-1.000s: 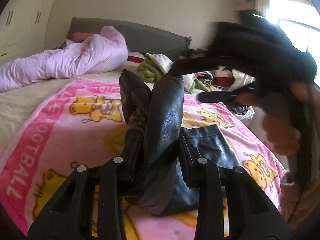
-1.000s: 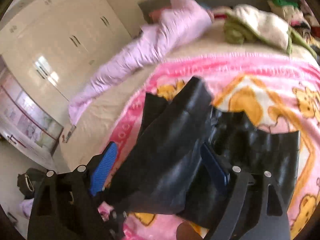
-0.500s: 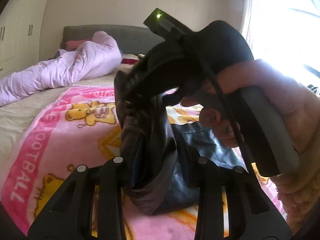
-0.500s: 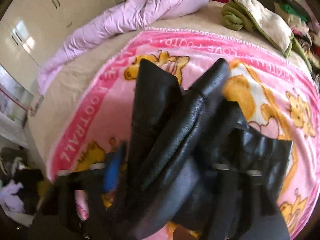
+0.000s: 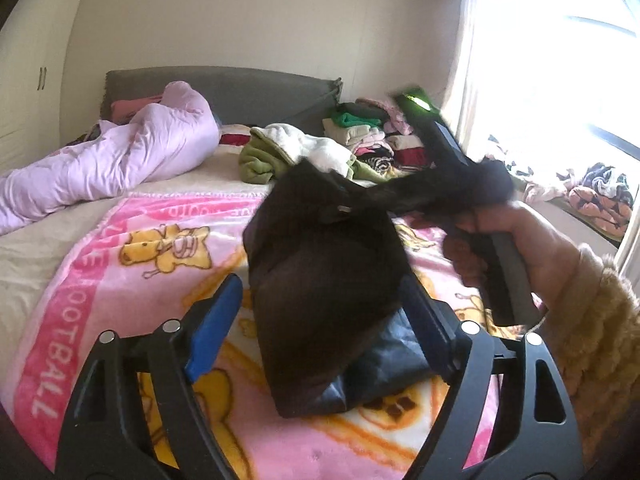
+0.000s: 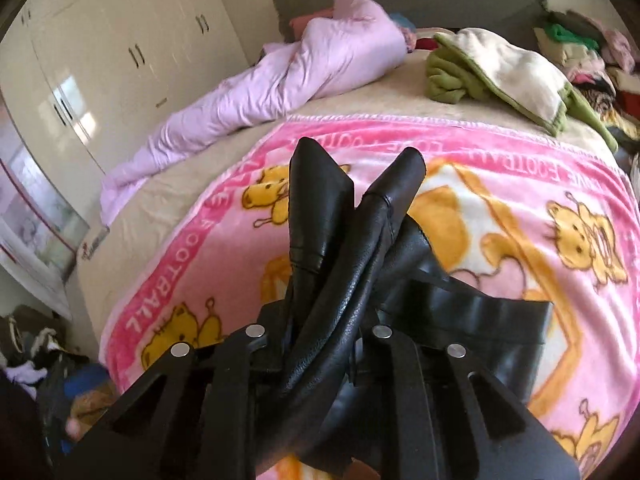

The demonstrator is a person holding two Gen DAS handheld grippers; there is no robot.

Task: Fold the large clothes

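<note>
In the left wrist view, the left gripper (image 5: 320, 312) is seen with its fingers (image 5: 214, 322) spread and opening, clear of the black leather garment (image 5: 320, 280) hanging between them above the pink blanket (image 5: 132, 280). The garment is lifted by the right gripper (image 5: 404, 196), carried in a hand (image 5: 516, 240).

In the right wrist view, the right gripper (image 6: 320, 320) is closing, its fingers clenched on bunched folds of the garment (image 6: 360, 264) over the blanket (image 6: 520, 200) on the bed (image 6: 168, 204).

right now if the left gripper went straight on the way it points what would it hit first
Most likely the black leather garment, which hangs bunched between the left gripper's opening jaws, untouched by the pads. Beyond it lies the pink cartoon-print blanket; depth is unclear.
</note>
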